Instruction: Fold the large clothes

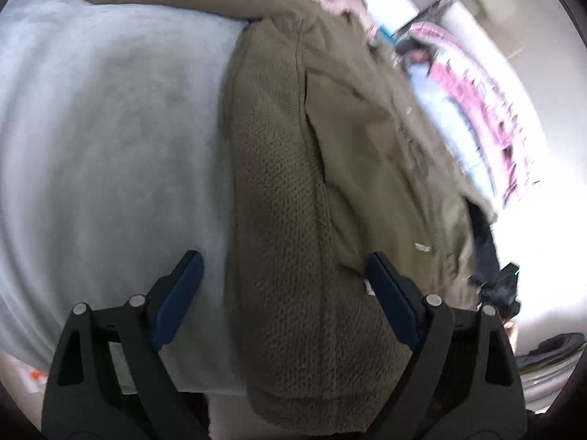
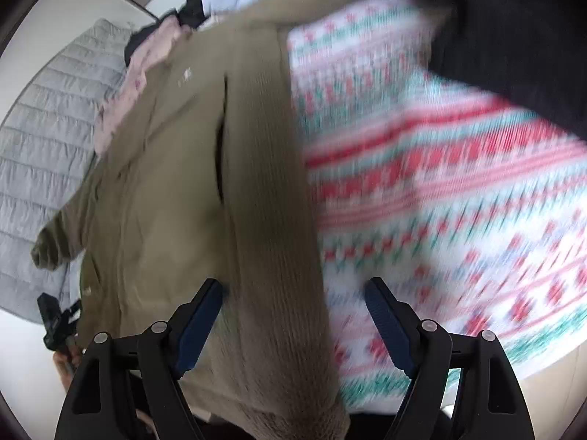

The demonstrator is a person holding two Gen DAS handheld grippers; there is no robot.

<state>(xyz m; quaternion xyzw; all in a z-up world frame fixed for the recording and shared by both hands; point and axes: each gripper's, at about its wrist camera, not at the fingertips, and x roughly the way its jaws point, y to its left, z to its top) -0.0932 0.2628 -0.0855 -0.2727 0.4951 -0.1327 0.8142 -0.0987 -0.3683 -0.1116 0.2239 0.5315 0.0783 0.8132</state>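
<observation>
Both spread grippers, left gripper point(image 1: 284, 275) and right gripper point(image 2: 293, 302), over olive jacket point(image 1: 293, 190), patterned sweater point(image 2: 440, 201) alongside.

One olive jacket point(image 1: 293, 201), two tools point(image 1: 284, 286).

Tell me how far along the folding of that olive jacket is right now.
Early stage. Done: the olive jacket lies spread on the bed, its sleeve cuff still stretched out to the side, so no fold shows yet. In hand: nothing; the left hand-held gripper and the right hand-held gripper both stand open over the jacket's hem edge. Left: gripping the edge, folding the sleeves and body.
</observation>
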